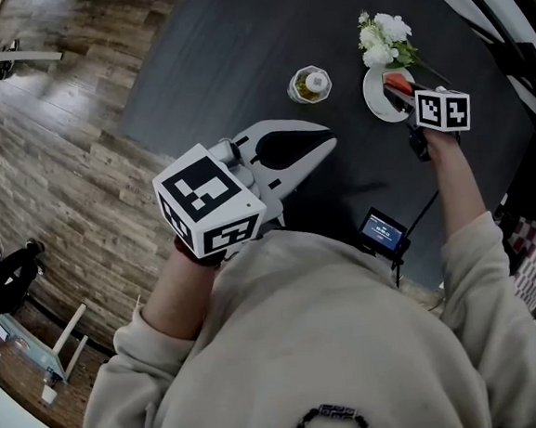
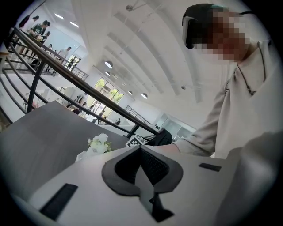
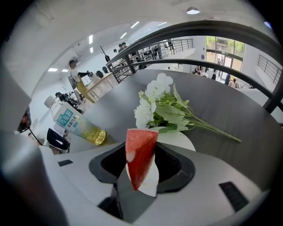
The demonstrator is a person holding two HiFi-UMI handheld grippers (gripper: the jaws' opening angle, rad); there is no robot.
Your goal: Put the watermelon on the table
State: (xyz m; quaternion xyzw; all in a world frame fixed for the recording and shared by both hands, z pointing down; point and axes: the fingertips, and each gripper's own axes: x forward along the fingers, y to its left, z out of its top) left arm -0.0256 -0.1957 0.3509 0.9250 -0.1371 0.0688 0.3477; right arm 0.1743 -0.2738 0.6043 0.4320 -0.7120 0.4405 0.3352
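Currently my right claw (image 3: 140, 151) grips the watermelon slice (image 3: 142, 140) over the white plate (image 3: 180, 139), frame centre; my left claw (image 2: 140, 148) is closed, empty.

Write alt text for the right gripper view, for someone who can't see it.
A red watermelon wedge is gripped between the jaws, in front of a white plate. Behind it, white flowers with green stems lie on the dark grey table, and a bottle of yellow liquid is at the left.

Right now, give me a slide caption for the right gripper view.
Right tongs grip a watermelon slice over a white plate beside white flowers.
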